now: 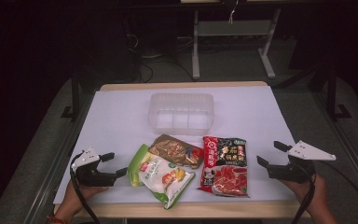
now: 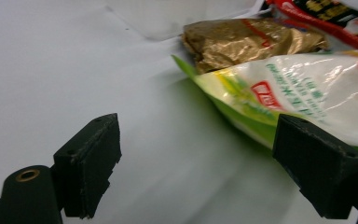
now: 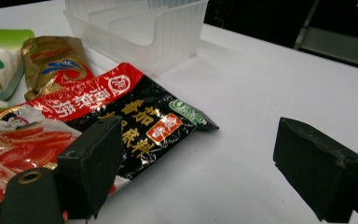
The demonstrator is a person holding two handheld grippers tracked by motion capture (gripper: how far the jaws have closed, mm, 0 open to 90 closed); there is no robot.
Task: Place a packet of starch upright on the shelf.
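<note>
Though unsorted, three packets (image 1: 186, 165), one bin (image 1: 181, 113)

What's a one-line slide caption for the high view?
Three food pouches, green-white, brown foil and red-black, lie before a clear plastic bin, open tongs either side.

A high camera looks down the table (image 1: 242, 107); both gripper cameras skim it low, sharing the brown packet (image 2: 247, 39).

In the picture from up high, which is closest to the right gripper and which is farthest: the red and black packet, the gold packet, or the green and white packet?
From the right gripper:
1. Red and black packet, just to its left.
2. Gold packet, past that, mid-table.
3. Green and white packet, farthest, beside the left gripper.
</note>
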